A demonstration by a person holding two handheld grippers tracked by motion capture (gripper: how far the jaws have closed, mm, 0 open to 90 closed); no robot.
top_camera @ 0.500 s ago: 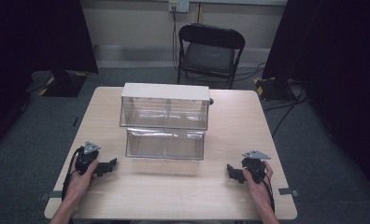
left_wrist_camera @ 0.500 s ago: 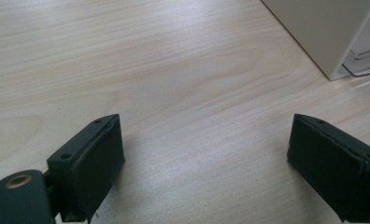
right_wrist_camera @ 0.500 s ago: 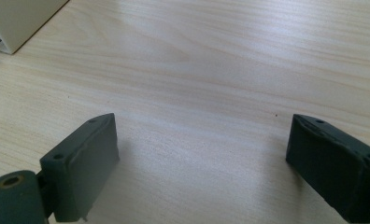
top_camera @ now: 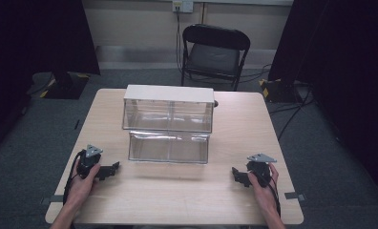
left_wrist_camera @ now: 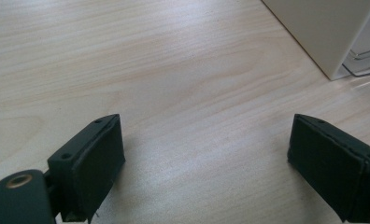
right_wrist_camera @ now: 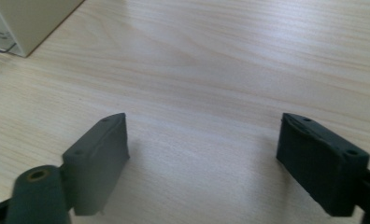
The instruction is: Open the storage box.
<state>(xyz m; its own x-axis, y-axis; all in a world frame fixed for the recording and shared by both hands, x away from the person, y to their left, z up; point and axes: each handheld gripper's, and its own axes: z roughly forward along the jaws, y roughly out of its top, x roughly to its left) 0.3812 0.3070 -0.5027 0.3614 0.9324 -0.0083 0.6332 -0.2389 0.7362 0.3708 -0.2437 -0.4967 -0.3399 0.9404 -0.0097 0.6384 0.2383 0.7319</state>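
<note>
- The pale wooden table point(top_camera: 187, 200) has a fine straight grain and a smooth, faintly satin surface.
- The clear plastic drawer unit point(top_camera: 168, 125) looks glossy, under a matt cream top.
- The left gripper point(left_wrist_camera: 206, 158) and right gripper point(right_wrist_camera: 202, 158) carry matt black jaws with rubbery-looking pads.
- The black folding chair point(top_camera: 215, 53) has a dull padded seat.
</note>
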